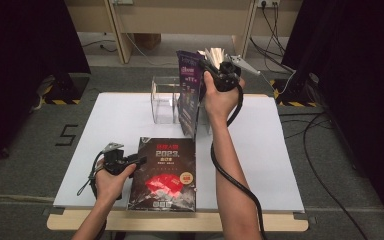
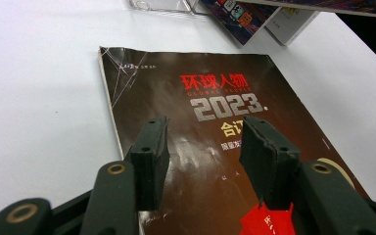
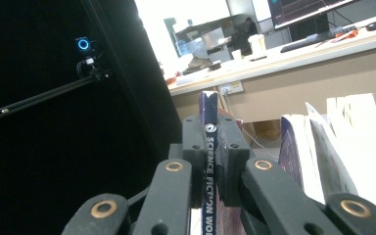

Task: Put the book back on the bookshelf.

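The right gripper (image 3: 210, 164) clamps its jaws on the spine of a purple magazine (image 1: 189, 92), holding it upright, long axis vertical, spine toward the claw, likely for standing in the clear holder (image 1: 162, 100) just beyond. The left gripper (image 2: 203, 147) hovers parted and holds nothing, over the dark magazine (image 2: 215, 147) lying flat below, title pointing away.
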The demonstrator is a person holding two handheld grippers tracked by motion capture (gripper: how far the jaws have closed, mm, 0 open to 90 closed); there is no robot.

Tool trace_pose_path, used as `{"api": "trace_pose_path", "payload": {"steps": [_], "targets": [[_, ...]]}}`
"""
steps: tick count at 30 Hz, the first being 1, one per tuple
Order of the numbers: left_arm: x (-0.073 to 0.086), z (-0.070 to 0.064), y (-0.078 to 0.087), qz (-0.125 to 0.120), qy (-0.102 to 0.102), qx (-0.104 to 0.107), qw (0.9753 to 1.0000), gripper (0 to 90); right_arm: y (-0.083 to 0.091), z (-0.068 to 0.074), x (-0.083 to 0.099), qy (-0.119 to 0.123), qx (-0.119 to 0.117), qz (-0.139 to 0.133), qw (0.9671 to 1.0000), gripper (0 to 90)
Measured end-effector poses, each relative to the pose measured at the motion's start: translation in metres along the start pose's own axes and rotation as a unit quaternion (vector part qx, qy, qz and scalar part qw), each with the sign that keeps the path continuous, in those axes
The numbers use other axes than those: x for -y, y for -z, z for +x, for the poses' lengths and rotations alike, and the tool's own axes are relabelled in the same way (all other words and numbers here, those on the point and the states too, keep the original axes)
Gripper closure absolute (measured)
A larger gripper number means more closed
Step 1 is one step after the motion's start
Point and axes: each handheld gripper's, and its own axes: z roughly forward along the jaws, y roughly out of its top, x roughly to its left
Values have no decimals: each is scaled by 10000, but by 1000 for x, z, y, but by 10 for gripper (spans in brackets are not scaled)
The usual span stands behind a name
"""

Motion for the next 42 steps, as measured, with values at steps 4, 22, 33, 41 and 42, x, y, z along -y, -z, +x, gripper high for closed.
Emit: {"api": "trace_pose_path", "payload": {"steps": [4, 22, 33, 41, 42], "targets": [[0, 0, -1, -28, 4, -9, 10000, 525, -3, 0, 1, -20, -6, 8, 10000, 850], [1, 1, -1, 4, 10, -12, 10000, 524, -15, -2, -3, 43, 71, 12, 10000, 850], [1, 3, -2, 24, 13, -27, 10000, 524, -23, 0, -5, 72, 104, 59, 9999, 850], [2, 4, -2, 29, 28, -14, 10000, 524, -27, 0, -7, 67, 137, 51, 9999, 850], [2, 4, -2, 25, 44, -14, 10000, 524, -28, 0, -7, 90, 138, 47, 9999, 850]]}}
